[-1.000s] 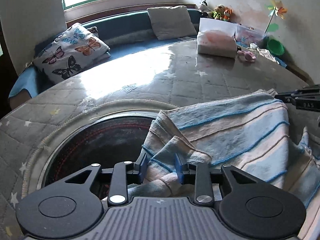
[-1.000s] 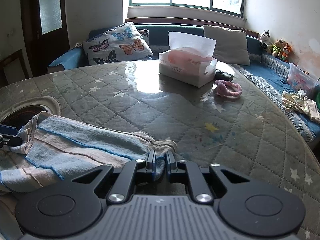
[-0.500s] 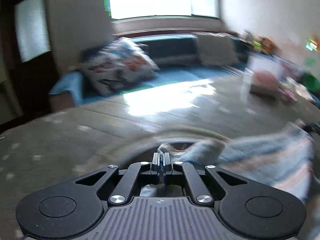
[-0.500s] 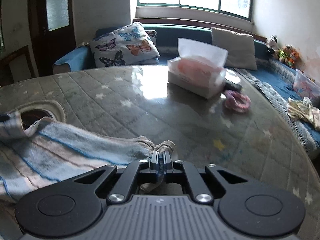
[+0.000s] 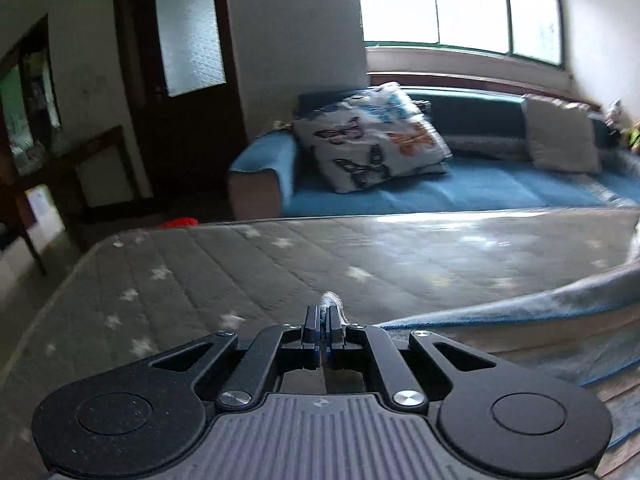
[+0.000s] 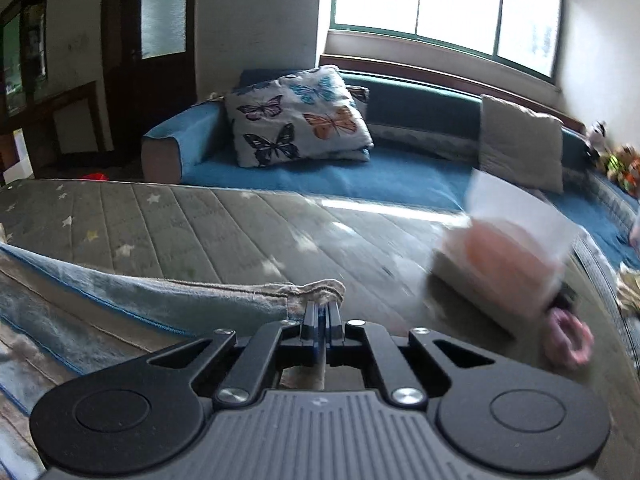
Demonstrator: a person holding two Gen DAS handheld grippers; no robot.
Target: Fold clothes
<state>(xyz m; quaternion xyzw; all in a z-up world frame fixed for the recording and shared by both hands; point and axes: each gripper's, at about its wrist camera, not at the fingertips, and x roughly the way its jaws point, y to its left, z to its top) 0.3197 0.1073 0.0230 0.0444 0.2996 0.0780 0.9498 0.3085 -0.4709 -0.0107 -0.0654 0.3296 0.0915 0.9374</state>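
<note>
Pinching striped garment (image 6: 132,304) edge: left gripper (image 5: 322,320), right gripper (image 6: 322,316).

**A:** Count check. What was in frame?

**B:** One striped garment (image 6: 132,304). Two grippers: left gripper (image 5: 322,322), right gripper (image 6: 321,318), each pinching a corner of it.

**A:** Table items?

**B:** One quilted table (image 6: 224,232). One tissue box (image 6: 504,264), blurred. One pink ring-shaped item (image 6: 568,340) beside it, too blurred to identify.

**A:** Background?

**B:** One blue sofa (image 6: 360,176). Two cushions: one butterfly cushion (image 6: 296,120), one plain beige cushion (image 6: 520,148). One window (image 6: 444,4), three panes visible. One dark door (image 6: 160,40). Some plush toys (image 6: 616,160) at far right, count unreadable.

**A:** Floor?

**B:** One red object (image 6: 95,176), small, unclear.
</note>
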